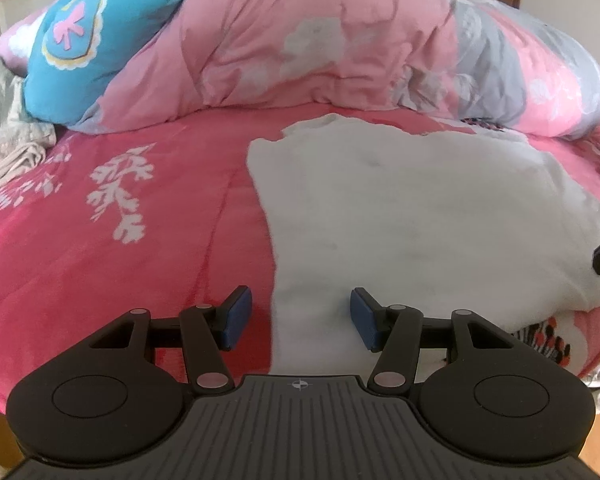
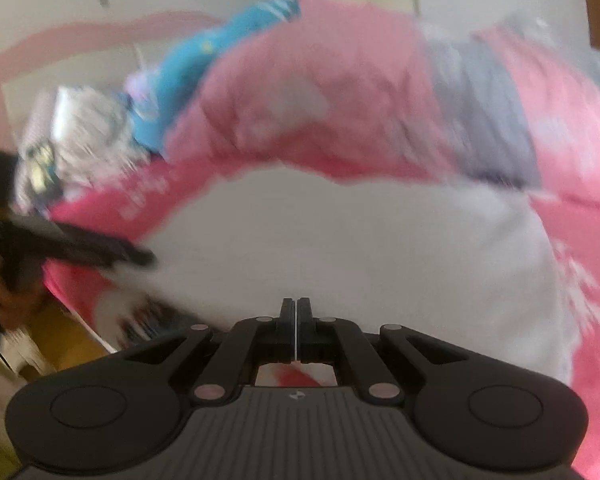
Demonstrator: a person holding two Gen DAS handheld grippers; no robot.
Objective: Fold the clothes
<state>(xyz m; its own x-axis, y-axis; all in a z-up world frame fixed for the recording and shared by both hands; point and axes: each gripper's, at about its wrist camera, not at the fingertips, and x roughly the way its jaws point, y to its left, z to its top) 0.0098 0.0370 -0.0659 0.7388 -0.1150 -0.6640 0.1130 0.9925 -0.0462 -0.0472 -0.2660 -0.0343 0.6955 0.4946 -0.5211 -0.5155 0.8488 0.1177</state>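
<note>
Folding looks to be midway: the white garment (image 1: 440, 216) lies spread on the pink bedspread (image 1: 100, 248), one straight edge running down its left side. The left gripper (image 1: 300, 316) hovers over that edge near the hem, jaws about half open, nothing between its pads (image 1: 238, 316). The right gripper (image 2: 296, 320) is fully closed; the blur hides whether a thin fold of cloth is pinched. Next, the left needs to close on the edge. Bare bedspread to the left gives room; the heaped duvet (image 1: 320, 40) crowds the far side.
</note>
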